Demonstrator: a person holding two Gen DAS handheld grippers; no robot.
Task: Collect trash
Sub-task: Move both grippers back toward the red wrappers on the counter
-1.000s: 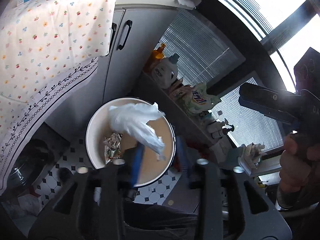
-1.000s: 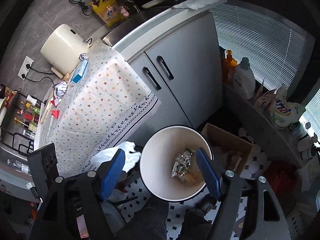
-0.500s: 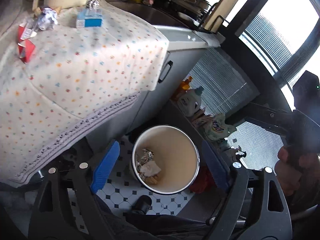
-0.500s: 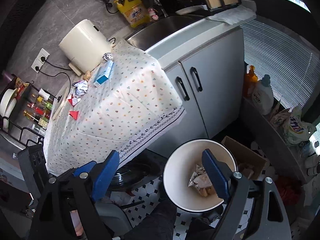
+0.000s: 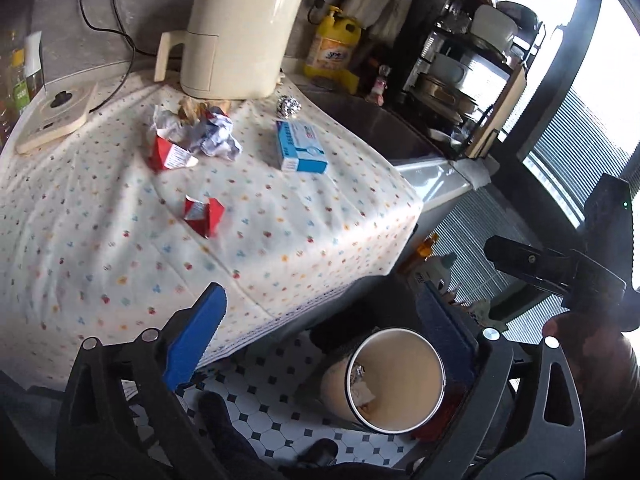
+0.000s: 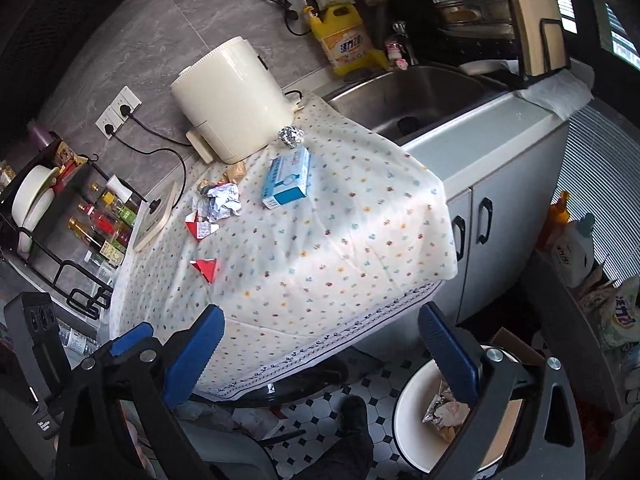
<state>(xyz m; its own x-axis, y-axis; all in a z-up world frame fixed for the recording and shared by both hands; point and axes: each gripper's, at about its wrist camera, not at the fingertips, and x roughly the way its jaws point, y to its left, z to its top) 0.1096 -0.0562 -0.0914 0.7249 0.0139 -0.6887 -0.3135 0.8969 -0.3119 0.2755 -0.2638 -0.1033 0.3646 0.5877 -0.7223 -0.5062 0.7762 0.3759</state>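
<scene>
On the flowered tablecloth (image 5: pixel 100 248) lie two red cartons (image 5: pixel 204 216) (image 5: pixel 168 154), crumpled paper (image 5: pixel 216 136), a blue-and-white box (image 5: pixel 302 146) and a foil ball (image 5: pixel 289 105). The right wrist view shows the same red carton (image 6: pixel 206 268), box (image 6: pixel 288 178) and foil ball (image 6: pixel 291 136). The white bin (image 5: pixel 404 380) (image 6: pixel 412 420) stands on the floor with wrappers inside. My left gripper (image 5: pixel 322 300) hangs over the table's edge and the bin, its jaws opening with nothing between them. My right gripper (image 6: pixel 320 314) is likewise opening and empty.
A cream appliance (image 5: pixel 240 36) and a yellow detergent bottle (image 5: pixel 334 50) stand at the back of the counter, with a sink (image 6: pixel 416 96) to the right. A wooden board (image 5: pixel 56 116) lies at the left. Cabinet doors (image 6: pixel 480 216), floor bottles (image 6: pixel 572 248) and a cardboard box (image 6: pixel 516 344) surround the bin.
The white tissue left my left gripper and is gone from between its fingers. Both grippers rose and swung from over the bin toward the tabletop, jaws widening.
</scene>
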